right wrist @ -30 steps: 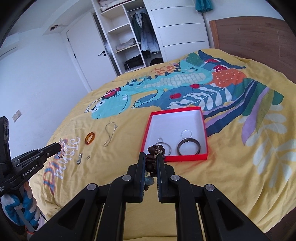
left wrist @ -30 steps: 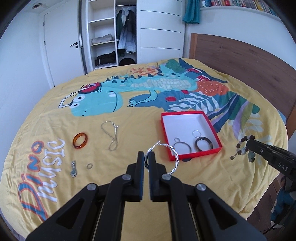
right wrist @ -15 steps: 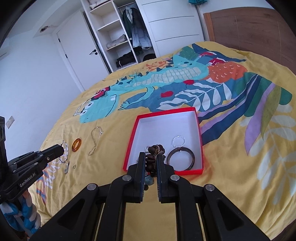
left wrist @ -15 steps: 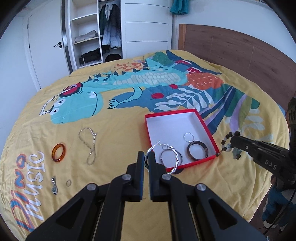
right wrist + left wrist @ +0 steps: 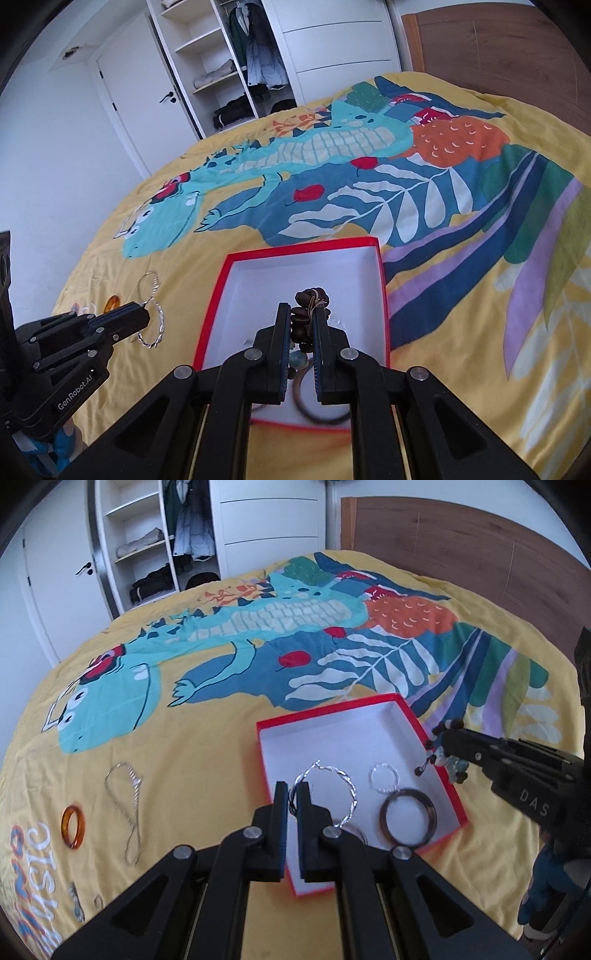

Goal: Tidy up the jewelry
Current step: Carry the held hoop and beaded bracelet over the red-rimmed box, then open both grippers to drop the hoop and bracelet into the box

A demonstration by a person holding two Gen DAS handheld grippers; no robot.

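Red-rimmed white box point(image 5: 439, 771), dinosaur-print yellow bedspread point(image 5: 207, 753)

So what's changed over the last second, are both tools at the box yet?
Both tools have closed in on the red box. The left tool carried its twisted silver bangle over the box's near part; the right tool brought its dark beaded bracelet over the box interior. Neither released. The amber ring, chain and bangles already boxed lie unmoved.

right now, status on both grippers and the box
Left gripper shut on twisted silver bangle. Right gripper shut on beaded bracelet. Both over red box. Nothing blocking.
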